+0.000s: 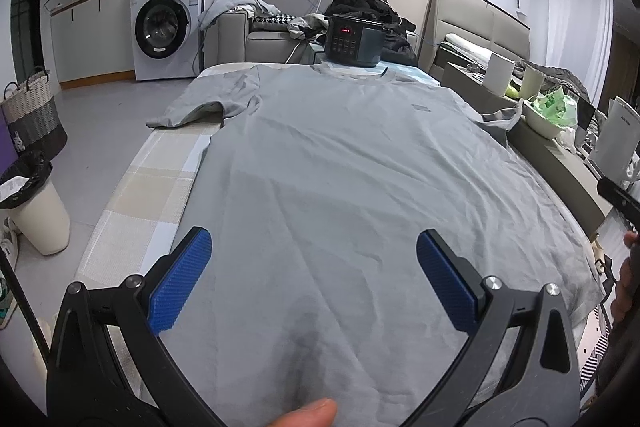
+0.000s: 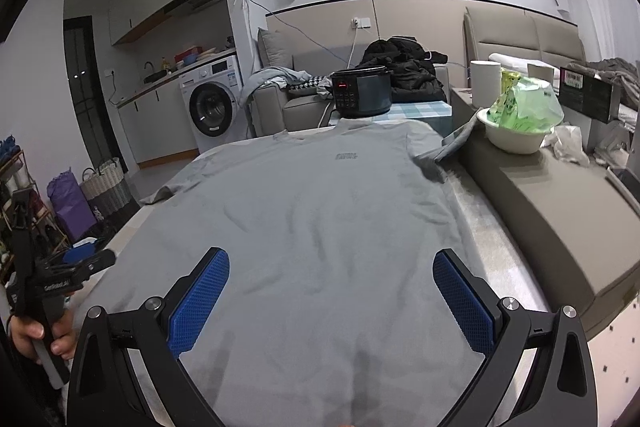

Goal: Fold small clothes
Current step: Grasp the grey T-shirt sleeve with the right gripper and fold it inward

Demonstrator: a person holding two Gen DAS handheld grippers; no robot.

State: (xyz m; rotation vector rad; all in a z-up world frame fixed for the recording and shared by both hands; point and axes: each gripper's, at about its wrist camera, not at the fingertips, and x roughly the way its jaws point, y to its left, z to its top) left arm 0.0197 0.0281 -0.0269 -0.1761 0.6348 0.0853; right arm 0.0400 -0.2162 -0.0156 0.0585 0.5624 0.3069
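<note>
Grey T-shirt [image 1: 340,163] lies flat on the tabletop [image 1: 160,171], ready for folding; your left gripper [image 1: 314,267] and right gripper [image 2: 331,287] hover, fingers wide, empty.

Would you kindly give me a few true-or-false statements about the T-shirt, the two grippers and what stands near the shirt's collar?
1. The grey T-shirt lies spread flat, collar away from the cameras. True.
2. The left gripper is clamped on the hem. False: its fingers stand wide apart above the cloth, holding nothing.
3. The right gripper is open. True.
4. A black rice cooker stands beyond the collar. True.
5. The shirt is already folded in half. False: both sleeves are out and the whole front shows.
6. The white bowl sits on the shirt. False: it rests on the ledge beside it.
</note>
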